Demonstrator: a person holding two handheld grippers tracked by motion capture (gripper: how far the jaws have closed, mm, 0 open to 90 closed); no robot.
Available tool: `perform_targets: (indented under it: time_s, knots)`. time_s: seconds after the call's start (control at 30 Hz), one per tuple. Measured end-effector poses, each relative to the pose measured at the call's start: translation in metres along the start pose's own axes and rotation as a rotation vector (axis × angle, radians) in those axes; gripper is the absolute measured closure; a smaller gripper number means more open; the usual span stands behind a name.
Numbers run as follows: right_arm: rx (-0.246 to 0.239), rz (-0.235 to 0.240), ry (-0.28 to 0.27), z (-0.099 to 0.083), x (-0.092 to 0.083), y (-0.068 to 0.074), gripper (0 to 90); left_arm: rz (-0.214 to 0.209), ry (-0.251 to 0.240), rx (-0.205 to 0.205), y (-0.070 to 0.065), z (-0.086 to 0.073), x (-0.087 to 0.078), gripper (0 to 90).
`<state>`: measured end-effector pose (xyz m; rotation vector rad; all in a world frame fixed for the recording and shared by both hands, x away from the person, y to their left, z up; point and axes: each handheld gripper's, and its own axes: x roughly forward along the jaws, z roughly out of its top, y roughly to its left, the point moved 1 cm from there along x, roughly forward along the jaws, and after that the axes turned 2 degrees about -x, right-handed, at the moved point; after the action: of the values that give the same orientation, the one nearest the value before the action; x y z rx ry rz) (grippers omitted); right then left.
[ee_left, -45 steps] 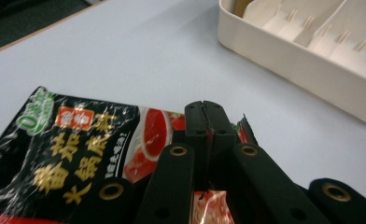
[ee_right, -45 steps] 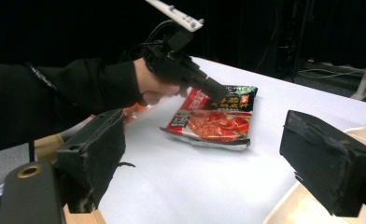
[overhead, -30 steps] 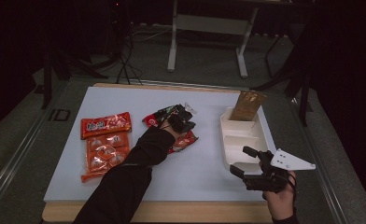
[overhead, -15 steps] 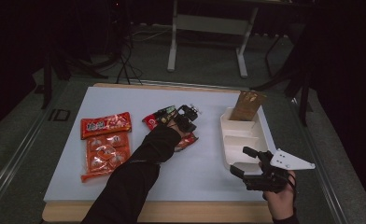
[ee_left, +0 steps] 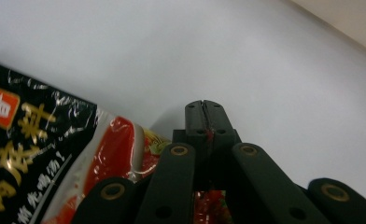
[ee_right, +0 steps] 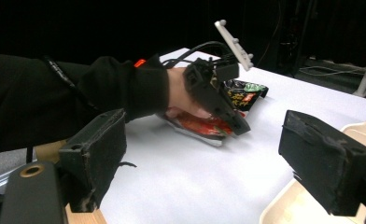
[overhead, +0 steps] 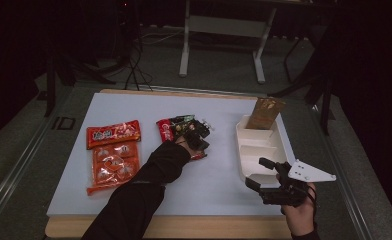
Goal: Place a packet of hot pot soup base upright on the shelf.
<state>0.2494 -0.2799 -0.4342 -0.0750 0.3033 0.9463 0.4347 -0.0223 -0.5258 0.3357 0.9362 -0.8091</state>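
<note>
Jaws of left gripper [overhead: 203, 144] clamped on red snack packet's [overhead: 176, 127] edge for lifting; right gripper [overhead: 262, 175], at four o'clock, gaping empty by tray [overhead: 256, 145].

The pouch [ee_left: 55, 154] lies left of and under the closed left jaws; the tray [ee_right: 358, 126] sits by the right jaw.
</note>
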Motion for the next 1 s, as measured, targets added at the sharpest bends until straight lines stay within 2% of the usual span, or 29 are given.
perform_targets:
  time_s: [0.23, 0.47, 0.57, 0.63, 0.7, 0.77, 0.83, 0.87, 1.0]
  knots:
    - [0.001, 0.004, 0.005, 0.0, 0.001, 0.0, 14.9, 0.0, 0.016, 0.015, -0.007, -0.011, -0.007, 90.0]
    - [-0.001, 0.004, 0.006, 0.001, 0.002, 0.001, 14.9, -0.035, 0.014, -0.005, -0.006, -0.025, -0.017, 90.0]
    - [-0.001, 0.005, 0.006, 0.001, 0.002, 0.002, 14.9, -0.051, -0.01, -0.02, -0.005, -0.029, -0.02, 90.0]
    - [-0.005, 0.005, 0.009, 0.001, 0.003, 0.002, 14.9, -0.063, -0.031, -0.008, -0.005, -0.031, -0.023, 90.0]
    - [-0.007, 0.01, 0.011, 0.002, 0.004, 0.003, 14.9, -0.081, -0.071, -0.034, -0.002, -0.032, -0.03, 90.0]
    - [-0.014, 0.011, 0.014, 0.002, 0.005, 0.004, 14.9, -0.068, -0.104, -0.036, 0.003, -0.031, -0.04, 90.0]
    - [-0.011, 0.016, 0.019, 0.002, 0.006, 0.004, 14.9, -0.037, -0.134, -0.041, 0.01, -0.031, -0.052, 90.0]
    - [-0.013, 0.015, 0.021, 0.001, 0.007, 0.004, 14.9, -0.021, -0.144, -0.058, 0.016, -0.031, -0.058, 89.9]
    - [-0.018, 0.018, 0.021, 0.002, 0.008, 0.005, 14.9, 0.027, -0.167, -0.118, 0.04, -0.034, -0.075, 79.5]
